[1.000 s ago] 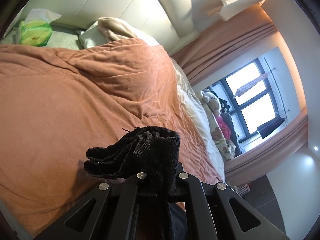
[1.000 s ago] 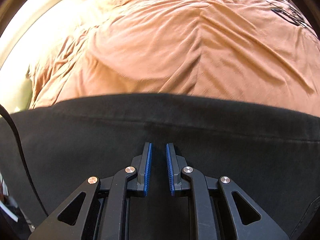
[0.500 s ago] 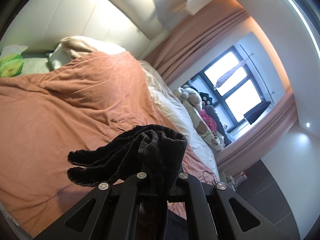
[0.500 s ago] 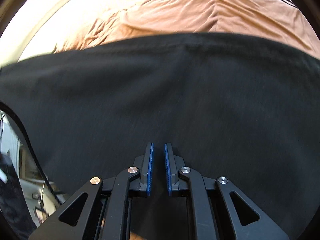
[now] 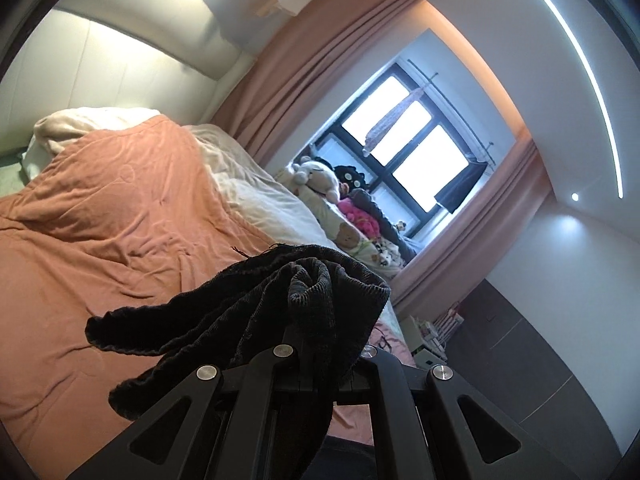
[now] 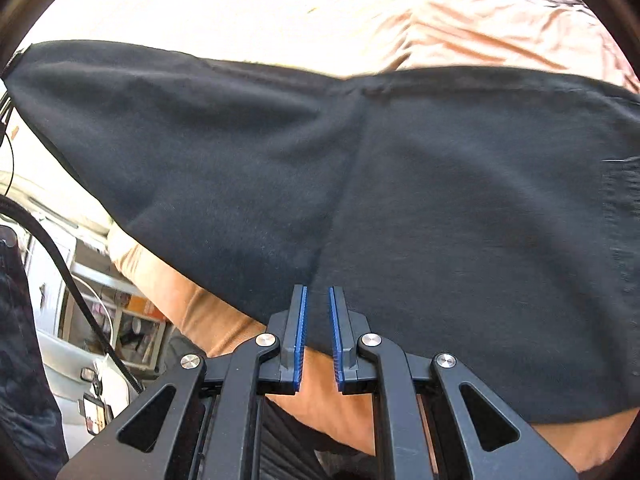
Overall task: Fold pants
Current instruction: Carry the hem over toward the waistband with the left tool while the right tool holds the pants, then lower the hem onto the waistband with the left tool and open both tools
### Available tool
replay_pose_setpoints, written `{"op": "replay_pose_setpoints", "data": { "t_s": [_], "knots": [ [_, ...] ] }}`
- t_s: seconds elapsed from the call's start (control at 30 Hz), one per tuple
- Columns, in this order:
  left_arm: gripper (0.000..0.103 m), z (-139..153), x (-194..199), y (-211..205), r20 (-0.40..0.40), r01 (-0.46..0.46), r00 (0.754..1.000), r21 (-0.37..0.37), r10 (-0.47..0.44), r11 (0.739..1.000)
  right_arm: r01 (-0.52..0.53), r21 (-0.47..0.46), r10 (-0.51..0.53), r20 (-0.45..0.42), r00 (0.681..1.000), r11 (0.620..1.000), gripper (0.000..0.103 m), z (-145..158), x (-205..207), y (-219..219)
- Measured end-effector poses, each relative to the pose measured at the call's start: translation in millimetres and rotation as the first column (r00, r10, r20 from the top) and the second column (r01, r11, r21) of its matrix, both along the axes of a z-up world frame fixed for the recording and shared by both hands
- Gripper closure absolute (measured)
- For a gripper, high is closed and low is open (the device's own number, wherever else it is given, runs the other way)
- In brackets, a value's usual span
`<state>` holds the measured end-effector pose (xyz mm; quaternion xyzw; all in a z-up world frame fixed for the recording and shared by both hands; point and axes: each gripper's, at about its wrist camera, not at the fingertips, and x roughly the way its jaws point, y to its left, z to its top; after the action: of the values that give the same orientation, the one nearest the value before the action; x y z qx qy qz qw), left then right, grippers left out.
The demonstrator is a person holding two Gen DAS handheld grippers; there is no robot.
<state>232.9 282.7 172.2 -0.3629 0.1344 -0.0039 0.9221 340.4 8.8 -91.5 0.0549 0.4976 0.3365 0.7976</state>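
Note:
The black pants (image 6: 400, 184) hang spread wide across the right wrist view, above the orange bedcover (image 6: 460, 20). My right gripper (image 6: 317, 300) has its blue-padded jaws slightly apart, just under the lower edge of the cloth, gripping nothing. My left gripper (image 5: 320, 344) is shut on a bunched ribbed end of the pants (image 5: 280, 300), held up above the bed (image 5: 100, 220). The left fingertips are hidden by the cloth.
White pillows (image 5: 80, 120) lie at the head of the bed. Stuffed toys (image 5: 320, 180) sit by the window (image 5: 400, 148) with pink curtains. A black cable (image 6: 72, 288) and shelves (image 6: 120, 320) are at the left of the right wrist view.
The left gripper has tilted upward with the pants end, so more wall and window show. In the right view the pants rose, then swung up off the bed's near edge.

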Motion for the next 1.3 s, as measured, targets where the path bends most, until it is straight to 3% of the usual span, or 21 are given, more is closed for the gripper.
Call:
{"op": "replay_pose_setpoints", "data": {
  "t_s": [0.1, 0.23, 0.27, 0.63, 0.87, 1.3],
  "knots": [
    [0.100, 15.8, 9.4, -26.2, 0.009, 0.043, 0.999, 0.027, -0.043, 0.999, 0.042, 0.019, -0.042, 0.023, 0.999, 0.999, 0.089, 9.4, -5.1, -33.1],
    [0.100, 36.2, 19.6, -62.8, 0.021, 0.098, 0.995, 0.063, -0.100, 0.993, 0.098, 0.056, -0.102, 0.064, 0.993, 0.994, 0.049, 22.6, -14.7, -77.1],
    [0.100, 40.0, 21.5, -69.9, 0.024, 0.110, 0.993, 0.071, -0.112, 0.991, 0.110, 0.062, -0.115, 0.075, 0.991, 0.992, 0.047, 26.2, -20.1, -86.5],
    [0.100, 68.1, 51.9, -161.1, 0.021, 0.241, 0.969, 0.137, -0.247, 0.961, 0.237, 0.140, -0.255, 0.129, 0.958, 0.961, 0.046, 58.8, -49.9, -194.2],
    [0.100, 62.5, 77.7, -210.0, -0.012, 0.310, 0.950, 0.132, -0.311, 0.941, 0.331, 0.165, -0.357, 0.163, 0.920, 0.929, 0.041, 74.0, -73.0, -246.8],
    [0.100, 42.9, 130.2, -314.7, -0.093, 0.433, 0.901, 0.124, -0.424, 0.893, 0.427, 0.254, -0.468, 0.130, 0.874, 0.868, 0.041, 73.9, -111.0, -328.2]
  ]
}}
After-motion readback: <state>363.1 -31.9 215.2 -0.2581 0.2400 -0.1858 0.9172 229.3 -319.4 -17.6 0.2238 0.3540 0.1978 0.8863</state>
